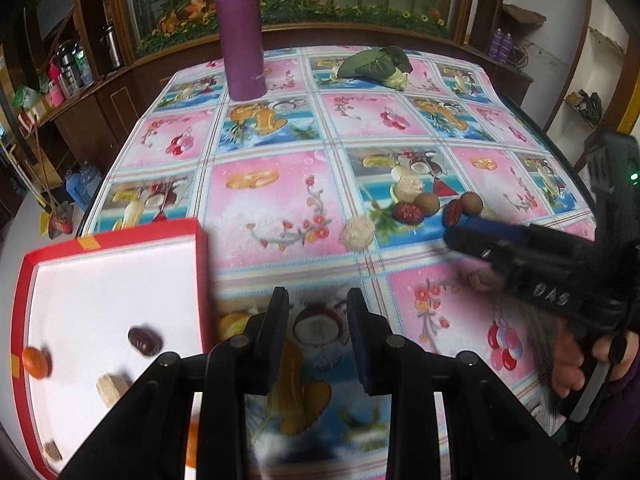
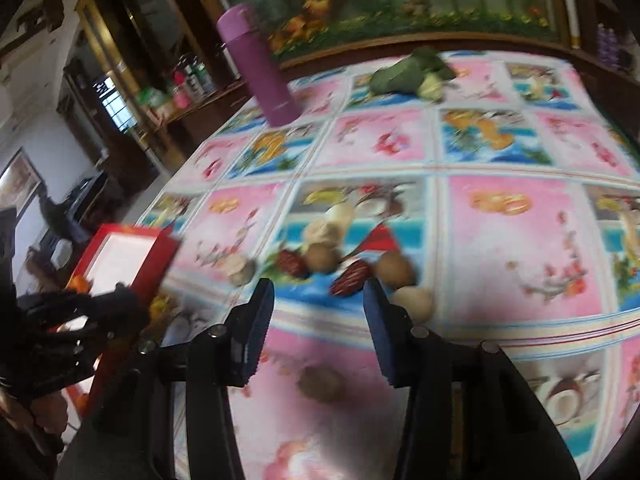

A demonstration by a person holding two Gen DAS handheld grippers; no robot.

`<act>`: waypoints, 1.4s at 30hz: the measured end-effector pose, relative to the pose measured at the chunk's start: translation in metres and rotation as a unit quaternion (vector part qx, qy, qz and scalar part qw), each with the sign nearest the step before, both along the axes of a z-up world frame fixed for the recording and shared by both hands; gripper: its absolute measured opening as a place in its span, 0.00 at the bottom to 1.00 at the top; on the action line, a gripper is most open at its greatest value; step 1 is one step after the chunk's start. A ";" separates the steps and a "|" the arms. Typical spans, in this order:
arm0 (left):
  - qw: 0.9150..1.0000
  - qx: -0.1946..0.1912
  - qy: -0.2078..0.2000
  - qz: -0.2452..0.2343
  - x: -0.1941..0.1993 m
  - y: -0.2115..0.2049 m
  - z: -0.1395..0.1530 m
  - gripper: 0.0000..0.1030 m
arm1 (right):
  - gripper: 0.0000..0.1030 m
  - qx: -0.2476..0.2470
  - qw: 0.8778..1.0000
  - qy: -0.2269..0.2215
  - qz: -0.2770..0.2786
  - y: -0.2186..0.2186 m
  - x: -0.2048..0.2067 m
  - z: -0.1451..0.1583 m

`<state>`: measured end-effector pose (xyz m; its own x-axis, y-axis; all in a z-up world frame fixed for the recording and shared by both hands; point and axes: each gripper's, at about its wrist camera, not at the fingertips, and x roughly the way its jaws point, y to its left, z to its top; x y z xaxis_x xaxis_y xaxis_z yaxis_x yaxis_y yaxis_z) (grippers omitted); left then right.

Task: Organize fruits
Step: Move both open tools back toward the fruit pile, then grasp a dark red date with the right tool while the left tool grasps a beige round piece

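The only writing I am making out is "DAS", hand-lettered in white on the body of my right gripper [image 1: 456, 236]; a faint mark low on the purple flask [image 1: 240, 32] is too small to read.

I am looking at loose fruit lying on the fruit-patterned tablecloth [image 1: 276, 208]: a wrinkled dark red date [image 2: 294, 266], a round tan longan [image 2: 322, 258], a second date [image 2: 354, 278], another longan [image 2: 394, 268], and pale beige pieces, one [image 2: 414, 300] just beside my right finger. A brown fruit [image 2: 322, 383] is sitting between and below my right fingers, which are spread wide and gripping nothing.

My left gripper [image 1: 318, 340] is also spread, with nothing between its pads. Beside it the red-rimmed white tray [image 1: 200, 264] is holding a dark date [image 1: 145, 341], a small orange fruit [image 1: 37, 362] and a beige piece [image 1: 113, 388].
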<state>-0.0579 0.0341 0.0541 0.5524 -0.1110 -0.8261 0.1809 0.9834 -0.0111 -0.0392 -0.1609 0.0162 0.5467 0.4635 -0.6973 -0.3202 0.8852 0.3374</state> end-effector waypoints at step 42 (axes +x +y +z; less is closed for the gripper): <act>0.998 -0.029 0.028 -0.039 0.063 -0.042 -0.037 0.20 | 0.17 0.002 0.996 -0.009 -0.089 -0.041 0.017 0.013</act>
<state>0.0056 -0.0077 0.0172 0.4942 -0.2000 -0.8460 0.2535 0.9640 -0.0799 -0.0223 -0.2023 0.0288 0.6330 0.3618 -0.6844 -0.1652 0.9269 0.3371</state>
